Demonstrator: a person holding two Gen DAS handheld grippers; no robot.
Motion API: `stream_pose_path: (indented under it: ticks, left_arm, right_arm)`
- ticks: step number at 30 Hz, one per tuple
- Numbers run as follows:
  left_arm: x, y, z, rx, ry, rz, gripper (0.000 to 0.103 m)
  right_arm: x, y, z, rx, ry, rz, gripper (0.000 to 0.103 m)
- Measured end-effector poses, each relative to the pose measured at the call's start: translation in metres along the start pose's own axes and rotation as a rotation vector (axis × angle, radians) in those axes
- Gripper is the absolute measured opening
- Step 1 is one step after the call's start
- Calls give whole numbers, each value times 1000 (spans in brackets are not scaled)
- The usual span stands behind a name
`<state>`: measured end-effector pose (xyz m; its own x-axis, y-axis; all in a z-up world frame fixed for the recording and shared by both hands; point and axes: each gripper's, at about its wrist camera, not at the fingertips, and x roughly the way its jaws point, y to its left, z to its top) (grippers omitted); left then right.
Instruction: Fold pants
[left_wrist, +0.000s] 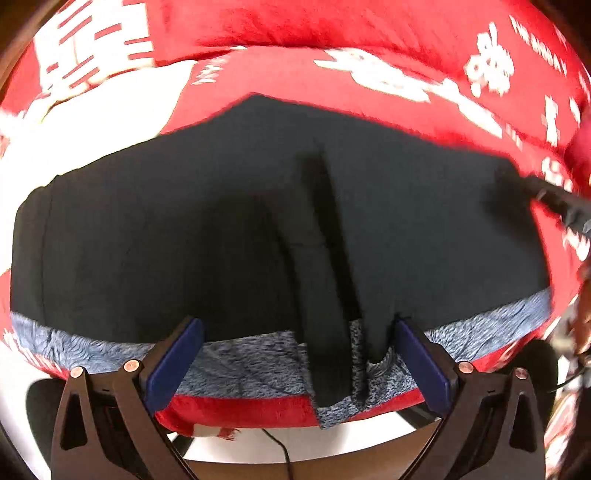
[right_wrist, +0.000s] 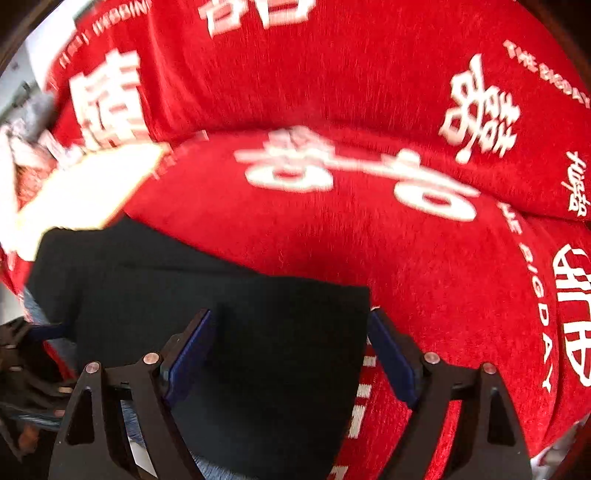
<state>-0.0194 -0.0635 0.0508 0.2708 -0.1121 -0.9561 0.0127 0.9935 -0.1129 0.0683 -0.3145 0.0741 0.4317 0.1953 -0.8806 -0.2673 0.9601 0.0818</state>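
Note:
Dark navy pants (left_wrist: 221, 229) lie spread flat on a red blanket with white characters (left_wrist: 332, 26). A grey-blue fleece lining (left_wrist: 85, 343) shows along their near edge, and a raised fold (left_wrist: 328, 236) runs down the middle. My left gripper (left_wrist: 295, 328) is open, its blue pads (left_wrist: 177, 358) either side of the near edge by the fold. In the right wrist view the pants (right_wrist: 221, 295) fill the lower left. My right gripper (right_wrist: 291, 325) is open over their right corner. The other gripper (right_wrist: 33, 354) shows at that view's left edge.
The red blanket (right_wrist: 332, 92) bulges in thick folds behind the pants. A white patch of the blanket (left_wrist: 110, 122) lies at the left. A thin black cable (left_wrist: 280, 450) hangs below the blanket's near edge. The right gripper's arm (left_wrist: 557, 201) enters at the right.

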Motion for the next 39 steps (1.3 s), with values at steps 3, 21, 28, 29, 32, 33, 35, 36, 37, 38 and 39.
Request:
stream_pose_path:
  ticks: [3,21,28,29,32,33,35,36,37,38,39]
  left_arm:
    - [-21,31,2,-67,-70,19,103]
    - [1,68,-3,-112,-19,-76,103]
    - [10,70,13,-131,-25,-97,103]
    - [10,72,13,-138,-25,-108,103]
    - [8,77,17,-156,-30,-119,103]
    - [9,78,18,-160,-31,-118,103]
    - [10,79,21,-167,-26,-115,103]
    - [10,80,23,-170,-29,-115,103]
    - [9,79,24,-169,-35,-117,103]
    - [9,78,25,-166,-38,-115,103]
    - [9,77,27,-163,-34,-113,103]
  right_arm:
    - [-13,21,9,-93,-38,146,87]
    - [68,200,22,-1044,468,534,69]
    - [49,213,8,-1105,425,485,23]
    - [41,215,7,-1112,407,489,23]
    - [17,212,6,-1118,326,477,22]
    - [13,208,10,-1104,302,470,22]
    - [13,194,25,-1052,238,394,22]
    - [16,186,36,-1000,220,368,22]
    - [23,177,46,-937,213,339,22]
    - [31,172,51,-896,230,327,22]
    - [38,169,55,-885,252,331,23]
